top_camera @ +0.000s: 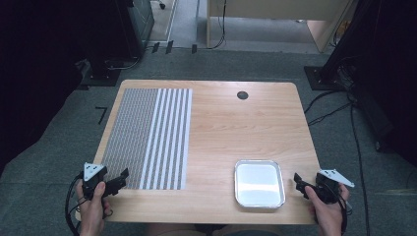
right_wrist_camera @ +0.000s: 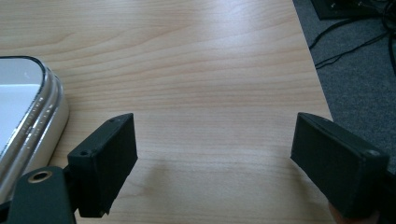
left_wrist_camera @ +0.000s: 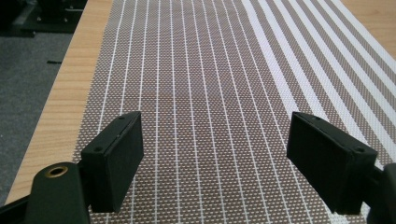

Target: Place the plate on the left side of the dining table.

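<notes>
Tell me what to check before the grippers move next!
1. Left gripper jaws open: ok, wide apart with nothing between them.
2. Right gripper jaws open: ok, wide apart and empty.
3. Striped mat lying flat: ok, it lies spread on the left part of the table, under the left gripper's jaws.
4. Tray ready: ok, it sits flat near the front edge, beside the right gripper, and looks empty.
5. Grippers apart from each other: ok, one at each front corner.
6. Which thing to pick up first: cannot tell.
</notes>
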